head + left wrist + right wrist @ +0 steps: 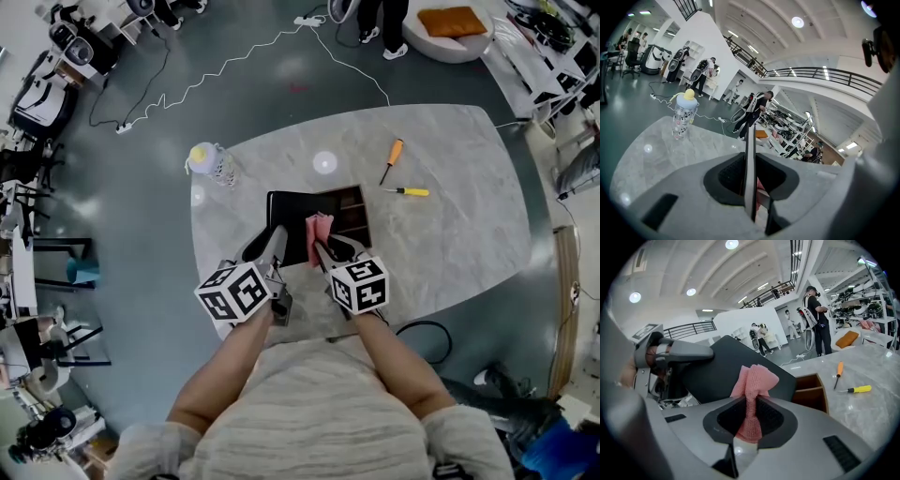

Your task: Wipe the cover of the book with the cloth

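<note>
While left tongs (751, 180) pinch book (717, 366) edge, right tongs (749, 422) pinch pink cloth (753, 378) near its cover.

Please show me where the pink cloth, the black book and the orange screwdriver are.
pink cloth (753, 378): right gripper view, on its bunched upper part.
black book (725, 366): right gripper view, on the middle of its dark cover.
orange screwdriver (397, 148): head view, on its orange handle.

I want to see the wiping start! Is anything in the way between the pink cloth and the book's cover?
Nothing visible is in the way. The right tool pinches the pink cloth. The book, held up by the left tool, shows its dark cover right behind the cloth.
</note>
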Demonstrator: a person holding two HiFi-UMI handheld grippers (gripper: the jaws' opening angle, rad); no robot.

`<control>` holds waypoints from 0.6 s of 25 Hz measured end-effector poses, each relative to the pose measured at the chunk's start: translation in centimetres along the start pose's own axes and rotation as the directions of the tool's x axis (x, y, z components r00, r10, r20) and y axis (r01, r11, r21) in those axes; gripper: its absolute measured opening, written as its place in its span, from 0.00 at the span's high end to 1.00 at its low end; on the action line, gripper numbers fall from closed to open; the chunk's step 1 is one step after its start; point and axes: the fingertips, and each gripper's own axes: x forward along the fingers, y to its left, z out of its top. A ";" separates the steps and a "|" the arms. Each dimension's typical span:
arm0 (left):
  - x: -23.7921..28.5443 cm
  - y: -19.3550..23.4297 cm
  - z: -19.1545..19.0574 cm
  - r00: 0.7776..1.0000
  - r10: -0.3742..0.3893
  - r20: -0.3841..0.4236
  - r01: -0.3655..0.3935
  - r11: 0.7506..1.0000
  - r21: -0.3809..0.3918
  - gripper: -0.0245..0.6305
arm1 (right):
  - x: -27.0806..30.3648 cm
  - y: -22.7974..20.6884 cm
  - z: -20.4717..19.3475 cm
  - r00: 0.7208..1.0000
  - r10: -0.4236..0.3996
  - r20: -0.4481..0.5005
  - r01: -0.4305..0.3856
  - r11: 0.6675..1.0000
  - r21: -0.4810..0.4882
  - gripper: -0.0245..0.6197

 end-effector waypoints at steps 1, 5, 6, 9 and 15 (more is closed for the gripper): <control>0.0 0.0 0.0 1.000 -0.001 0.000 0.001 1.000 0.001 0.85 | 0.1 -0.7 -0.5 1.000 -0.016 -0.013 0.016 1.000 -0.001 0.86; 0.0 -0.2 -0.1 1.000 -0.006 -0.001 0.006 1.000 0.014 0.85 | 0.6 -3.1 -2.7 0.995 -0.076 -0.071 0.075 0.997 -0.010 0.86; 0.0 -0.3 -0.1 1.000 -0.007 -0.001 0.007 1.000 0.018 0.85 | 0.7 -3.5 -3.1 0.992 -0.088 -0.085 0.087 0.996 -0.018 0.86; 0.0 -0.7 -0.1 1.000 -0.011 -0.002 0.011 0.999 0.033 0.85 | 0.9 -4.8 -4.2 0.984 -0.121 -0.127 0.116 0.992 -0.050 0.86; 0.1 -1.5 -0.1 1.000 -0.025 -0.012 0.026 0.998 0.063 0.85 | 0.8 -6.4 -5.3 0.968 -0.165 -0.189 0.148 0.984 -0.101 0.86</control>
